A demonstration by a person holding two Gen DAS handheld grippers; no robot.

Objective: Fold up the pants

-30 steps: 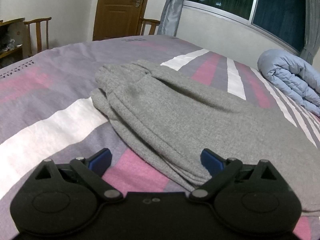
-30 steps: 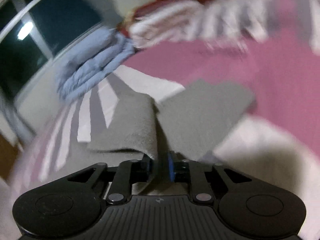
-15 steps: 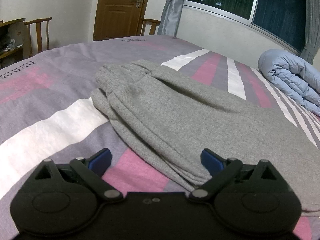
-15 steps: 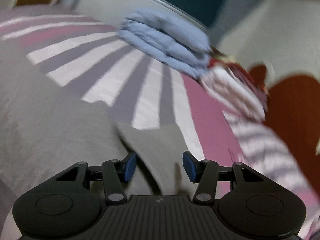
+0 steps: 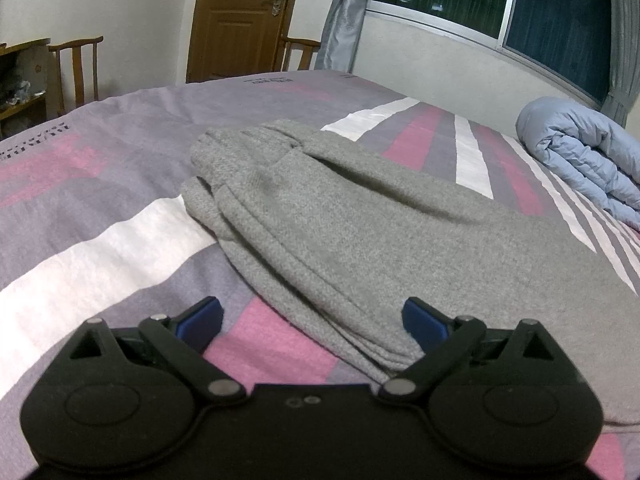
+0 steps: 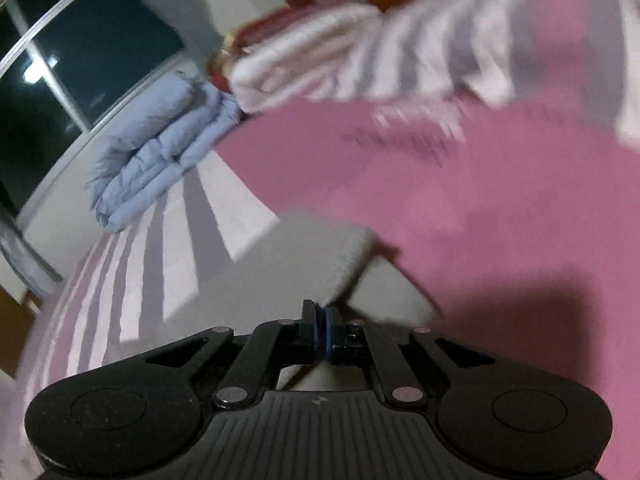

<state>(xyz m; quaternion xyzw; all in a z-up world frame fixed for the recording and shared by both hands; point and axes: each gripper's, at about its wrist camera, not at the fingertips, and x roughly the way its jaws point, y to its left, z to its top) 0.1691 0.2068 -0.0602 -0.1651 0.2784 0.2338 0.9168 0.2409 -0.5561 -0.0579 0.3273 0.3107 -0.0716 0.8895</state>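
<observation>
Right tongs (image 6: 320, 330) snapped together since earlier | left tongs (image 5: 312, 320) apart | grey knit pants (image 5: 360, 232) (soft, creased)

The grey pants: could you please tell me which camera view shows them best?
The left wrist view: the grey pants lie sharp across the striped bed, waistband to leg. The right wrist view is blurred and shows only one grey end.
</observation>
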